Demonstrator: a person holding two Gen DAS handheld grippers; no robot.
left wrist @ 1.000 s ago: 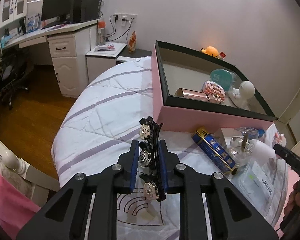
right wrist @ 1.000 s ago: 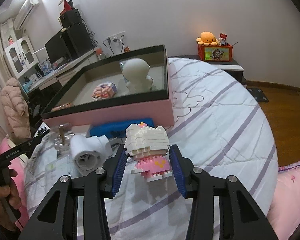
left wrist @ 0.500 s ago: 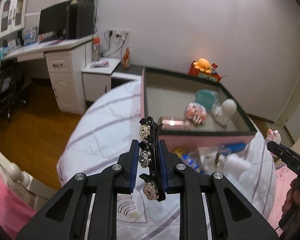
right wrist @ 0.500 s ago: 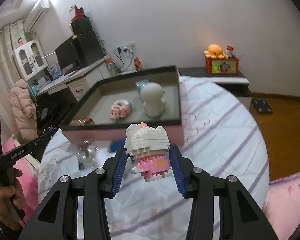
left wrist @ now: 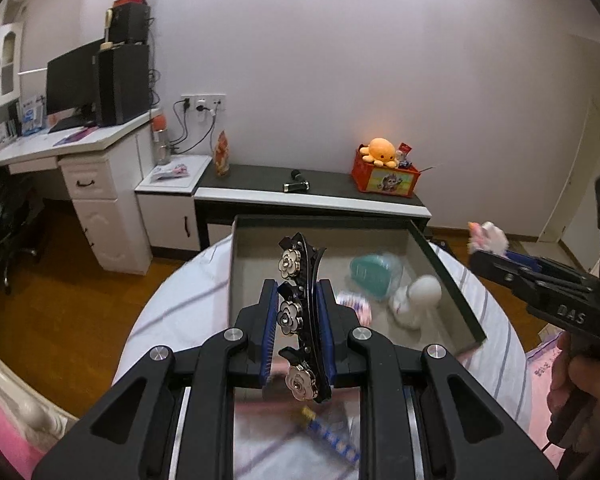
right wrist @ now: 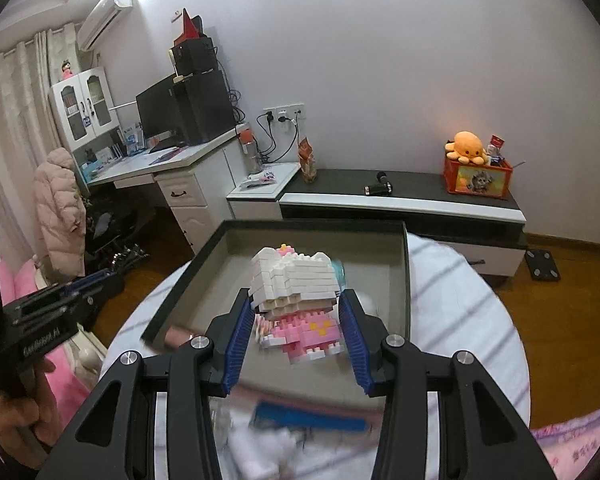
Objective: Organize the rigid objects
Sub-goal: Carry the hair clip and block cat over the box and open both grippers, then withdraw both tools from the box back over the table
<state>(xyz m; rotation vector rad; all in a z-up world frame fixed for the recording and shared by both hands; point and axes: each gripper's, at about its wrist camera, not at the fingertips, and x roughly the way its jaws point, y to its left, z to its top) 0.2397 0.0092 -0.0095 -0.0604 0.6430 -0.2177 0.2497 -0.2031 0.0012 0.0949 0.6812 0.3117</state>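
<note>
My left gripper (left wrist: 298, 318) is shut on a black hair clip with flower studs (left wrist: 300, 320), held in the air over the near side of the open pink box (left wrist: 452, 280). My right gripper (right wrist: 296, 328) is shut on a white and pink brick-built figure (right wrist: 294, 292), held above the same box (right wrist: 406, 280). Inside the box lie a teal container (left wrist: 370, 274), a white round-headed figurine (left wrist: 418, 300) and a small pink patterned item (left wrist: 354, 306). The right gripper also shows at the right of the left wrist view (left wrist: 496, 250).
The box stands on a round table with a striped white cloth (right wrist: 460, 320). A blue box (right wrist: 312, 420) and clear items lie blurred on the cloth near me. A low black-topped cabinet (left wrist: 312, 192) and a white desk (left wrist: 92, 184) stand behind.
Both grippers have risen and moved forward over the box with their objects still held. The views now look down into the box from higher up.
</note>
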